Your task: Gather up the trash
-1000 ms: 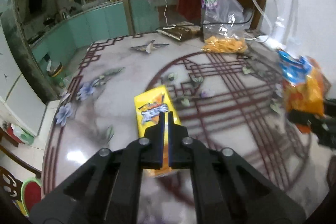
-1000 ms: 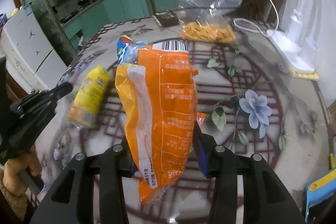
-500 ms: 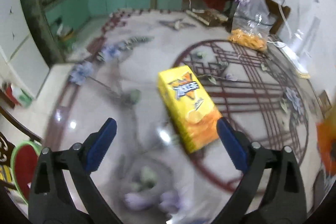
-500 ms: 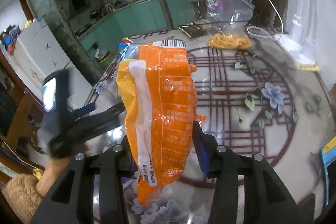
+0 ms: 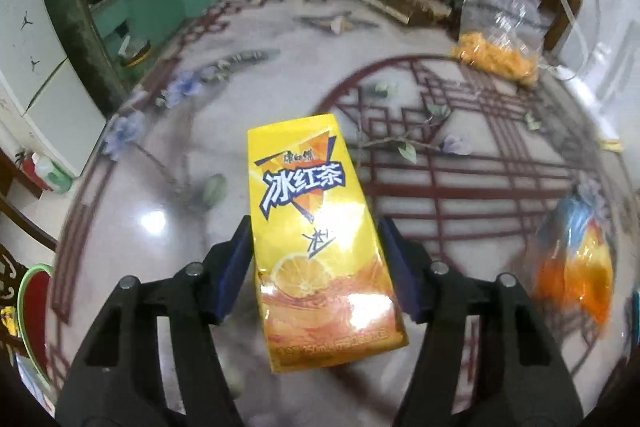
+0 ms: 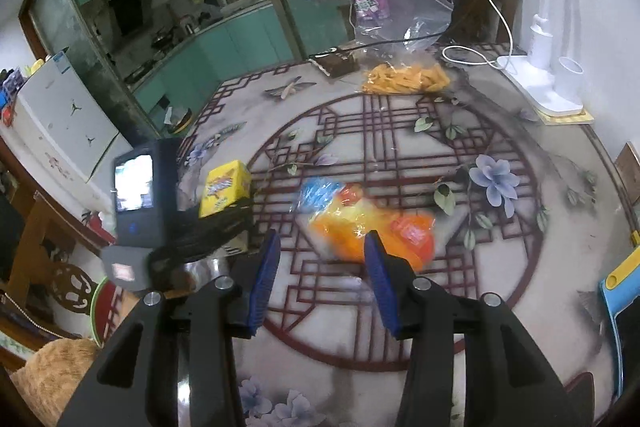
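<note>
Now left gripper straddles the yellow iced-tea carton, jaws closing crosswise to its long axis; right gripper, jaws apart and empty, faces the orange snack bag just ahead.

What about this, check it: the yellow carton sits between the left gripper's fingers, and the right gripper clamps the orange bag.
No: the right wrist view shows the right gripper open, the orange bag lying on the table ahead. The yellow carton is between the left gripper's closing jaws.
</note>
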A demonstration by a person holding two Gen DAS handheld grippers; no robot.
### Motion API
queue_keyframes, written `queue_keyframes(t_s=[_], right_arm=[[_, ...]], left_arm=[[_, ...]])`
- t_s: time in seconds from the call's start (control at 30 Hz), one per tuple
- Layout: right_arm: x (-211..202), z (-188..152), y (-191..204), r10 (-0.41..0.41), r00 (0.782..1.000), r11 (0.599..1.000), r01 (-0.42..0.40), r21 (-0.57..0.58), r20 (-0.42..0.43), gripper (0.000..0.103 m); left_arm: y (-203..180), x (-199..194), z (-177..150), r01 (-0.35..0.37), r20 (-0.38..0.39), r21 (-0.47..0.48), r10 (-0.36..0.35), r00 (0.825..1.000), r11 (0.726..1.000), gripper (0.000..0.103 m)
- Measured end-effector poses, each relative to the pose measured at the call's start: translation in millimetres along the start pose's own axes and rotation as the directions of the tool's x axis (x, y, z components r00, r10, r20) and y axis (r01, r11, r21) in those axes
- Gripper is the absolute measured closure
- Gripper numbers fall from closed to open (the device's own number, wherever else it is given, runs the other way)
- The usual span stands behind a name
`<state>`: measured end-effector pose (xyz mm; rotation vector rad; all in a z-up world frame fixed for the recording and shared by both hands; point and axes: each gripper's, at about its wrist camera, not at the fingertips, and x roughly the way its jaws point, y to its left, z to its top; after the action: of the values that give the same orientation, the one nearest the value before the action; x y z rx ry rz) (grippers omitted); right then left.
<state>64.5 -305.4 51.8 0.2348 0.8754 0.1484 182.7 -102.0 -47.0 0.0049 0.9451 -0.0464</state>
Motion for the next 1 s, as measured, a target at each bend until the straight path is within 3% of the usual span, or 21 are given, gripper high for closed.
queue_keyframes(t_s=[0.13, 0.27, 0.3, 0.33, 0.4, 0.5, 0.6, 0.67, 0.8, 1.0], right_arm=[[-6, -5, 21, -0.007, 1.000, 0.998, 0.008, -0.063, 0.016, 0.060], [-6, -4, 29, -0.056, 0.998, 0.991, 0.060, -0.121, 0.040, 0.057], [-3, -2, 26, -0.064, 0.997, 0.990, 0.067, -0.127, 0.030, 0.029], [6, 3, 20, -0.079, 0.997, 0.987, 0.078, -0.137, 0.004, 0.007], [24, 12, 9, -0.149, 0.989, 0.973, 0.146, -0.176, -0.001, 0.008], [71, 28, -13, -0.313, 0.949, 0.920, 0.292, -0.262, -0.045, 0.008], [120, 30, -38, -0.345, 0.921, 0.921, 0.295, -0.256, -0.181, 0.010], [146, 24, -48, -0.353, 0.902, 0.924, 0.295, -0.243, -0.250, 0.021], [143, 18, -50, -0.324, 0.916, 0.943, 0.291, -0.164, -0.236, 0.042], [77, 10, 17, -0.213, 0.974, 0.970, 0.202, -0.135, -0.073, 0.049]], left_arm=[[29, -65, -15, 0.011, 0.109, 0.073, -0.019, 0.994, 0.997, 0.043], [64, -121, -40, 0.038, 0.161, 0.113, -0.056, 0.985, 0.993, 0.043], [79, -137, -50, 0.053, 0.169, 0.112, -0.072, 0.983, 0.992, 0.043], [87, -145, -55, 0.061, 0.175, 0.110, -0.080, 0.981, 0.992, 0.043], [109, -163, -71, 0.063, 0.203, 0.097, -0.082, 0.976, 0.993, 0.043], [130, -173, -85, 0.036, 0.248, 0.053, -0.048, 0.968, 0.998, 0.043], [144, -169, -92, 0.027, 0.254, 0.021, -0.031, 0.967, 0.999, 0.042], [148, -166, -93, 0.002, 0.252, 0.031, -0.010, 0.968, 1.000, 0.042], [161, -167, -94, -0.059, 0.283, 0.026, 0.049, 0.958, 0.998, 0.042], [183, -174, -98, -0.082, 0.302, -0.015, 0.083, 0.950, 0.996, 0.042]])
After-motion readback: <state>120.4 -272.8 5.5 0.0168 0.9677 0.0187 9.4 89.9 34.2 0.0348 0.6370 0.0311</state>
